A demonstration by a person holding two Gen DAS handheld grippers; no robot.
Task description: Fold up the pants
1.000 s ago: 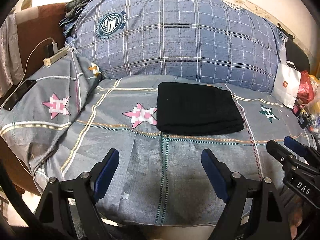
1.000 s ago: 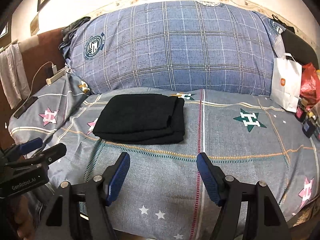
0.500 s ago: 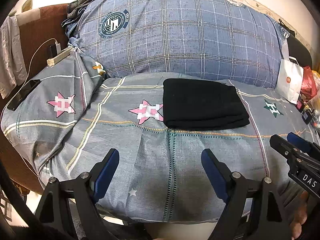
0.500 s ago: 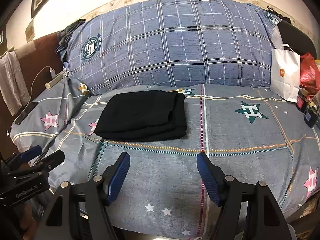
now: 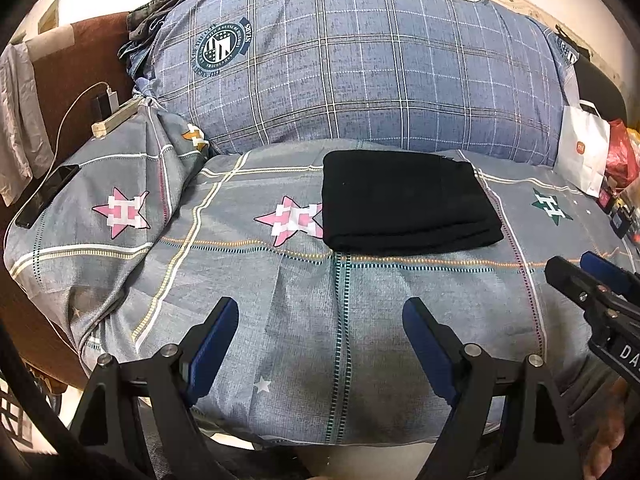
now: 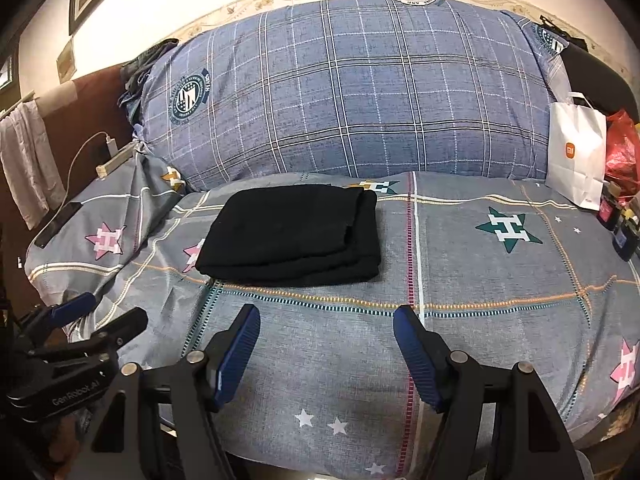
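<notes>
Pants: one pair of black pants (image 5: 408,204), folded into a flat, layered rectangle of soft knit-like cloth; it lies on the bed (image 5: 304,300) just in front of the big pillow (image 5: 360,68), its left edge over a pink star print.
Left tool: left tool (image 5: 320,344) with its two blue-padded fingers spread wide, holding nothing, over the near edge of the bed, well short of the pants.
Right tool: right tool (image 6: 326,352) likewise spread and empty, near the bed's front edge; the pants (image 6: 292,236) lie ahead and slightly left of it.
Writing on tools: "GenRobot.AI" on the left tool's body in the right view; "DA" readable on the right tool's body in the left view.
Bedding: grey checked sheet with star prints carrying an "H"; one blue plaid pillow with a round crest reading "STARS".
Bags: one white paper bag (image 6: 576,160) with an orange "mi" logo; one red plastic bag (image 6: 622,152) beside it.
Left side: one dark phone (image 5: 46,196) lying flat; one white charger with cable (image 5: 112,100).
</notes>
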